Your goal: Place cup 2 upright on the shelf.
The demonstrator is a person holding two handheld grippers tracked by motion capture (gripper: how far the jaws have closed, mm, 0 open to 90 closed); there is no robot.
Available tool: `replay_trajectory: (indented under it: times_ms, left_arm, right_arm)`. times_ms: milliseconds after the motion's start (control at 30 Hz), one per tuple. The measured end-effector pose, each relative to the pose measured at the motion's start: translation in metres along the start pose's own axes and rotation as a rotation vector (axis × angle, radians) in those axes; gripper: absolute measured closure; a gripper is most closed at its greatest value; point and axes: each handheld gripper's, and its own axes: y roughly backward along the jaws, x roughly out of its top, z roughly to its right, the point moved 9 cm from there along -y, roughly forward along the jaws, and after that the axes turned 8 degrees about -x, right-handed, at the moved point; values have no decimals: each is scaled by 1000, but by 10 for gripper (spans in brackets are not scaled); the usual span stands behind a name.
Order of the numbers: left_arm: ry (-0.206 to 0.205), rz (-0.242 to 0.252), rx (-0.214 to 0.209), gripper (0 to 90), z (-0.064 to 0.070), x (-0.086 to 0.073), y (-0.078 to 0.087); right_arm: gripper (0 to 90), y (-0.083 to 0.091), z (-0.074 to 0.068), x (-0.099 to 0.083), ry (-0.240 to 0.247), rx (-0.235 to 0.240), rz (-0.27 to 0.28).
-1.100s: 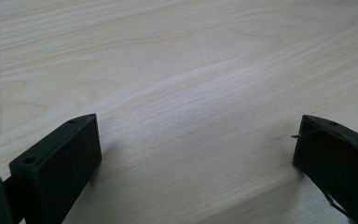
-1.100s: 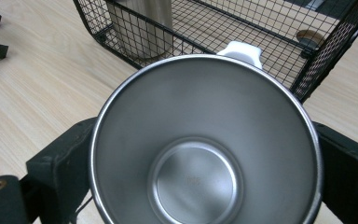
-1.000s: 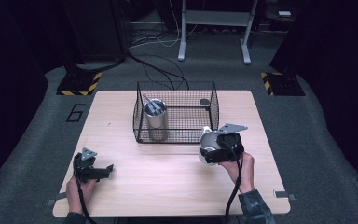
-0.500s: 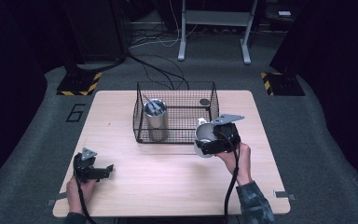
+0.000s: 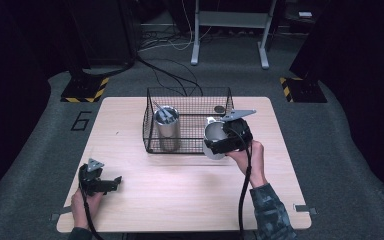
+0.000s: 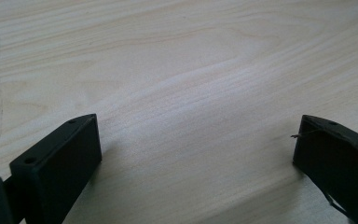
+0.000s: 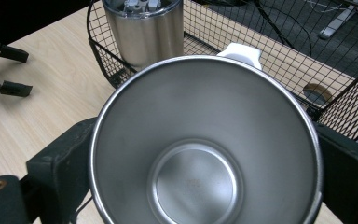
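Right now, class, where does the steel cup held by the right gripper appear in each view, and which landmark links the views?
High view: steel cup right of centre, clamped in the right gripper at the wire basket's right front corner.
Left gripper view: the cup is not in it.
Right gripper view: cup centre, its open mouth facing the camera.
Shared landmark: the wire basket.
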Motion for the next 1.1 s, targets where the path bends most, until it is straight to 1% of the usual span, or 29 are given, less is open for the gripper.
replay_trajectory:
  times_ms: [33,100,133,200,233,267,333,367,400,500,533,567,600,633,700,733,767,800,867,967,1033,1100]
  left_arm:
    - [-2,2,1,7,0,0,0]
    - [-2,3,1,7,0,0,0]
    - [-1,-7,-4,7,0,0,0]
    - [-1,-6,-4,7,0,0,0]
    - [-1,-6,-3,7,0,0,0]
    - [-1,-6,-3,7,0,0,0]
    - [-1,-6,-3,7,0,0,0]
    - [-1,-6,-4,7,0,0,0]
    - [-1,-6,-4,7,0,0,0]
    - [-1,-6,-4,7,0,0,0]
    - [-4,2,2,7,0,0,0]
    - [-4,2,3,7,-1,0,0]
    - [-3,3,2,7,0,0,0]
    - [-2,1,1,7,0,0,0]
    - [-3,3,1,7,0,0,0]
    - [-4,4,3,7,-1,0,0]
    - [0,0,0,7,0,0,0]
    - [-1,1,0,7,0,0,0]
    - [-4,4,2,7,-1,1,0]
    - [-4,4,3,7,-1,1,0]
    - [-4,4,2,7,-1,1,0]
    - [-4,4,3,7,-1,1,0]
  right_arm:
    - [55,-2,2,3,7,-2,2]
    - [55,-6,4,5,3,-4,-1]
    - [55,-7,6,5,13,-5,-8]
    - [55,-10,7,7,1,-3,-19]
    - [55,-12,9,8,11,-2,-10]
    - [55,-12,9,8,-1,-1,-25]
    - [55,-15,10,12,7,0,-16]
    - [55,-15,10,12,-10,-2,-25]
    - [55,-17,12,14,-3,-2,-18]
    - [55,-20,15,17,6,-2,-22]
    - [55,-20,15,19,-2,-6,-20]
    - [55,-21,15,19,4,-2,-30]
    - [55,-22,15,21,-11,-4,-24]
    - [55,-22,16,23,3,-1,-19]
    - [55,-24,17,26,7,-1,-23]
    - [55,-26,17,28,-6,-6,-19]
    - [55,-27,18,30,6,-4,-24]
    - [55,-28,18,30,8,-5,-27]
    - [55,-31,19,33,2,-8,-26]
    - [55,-35,20,36,13,-5,-34]
    - [55,-39,21,39,4,-7,-40]
    - [55,-42,21,41,5,-7,-40]
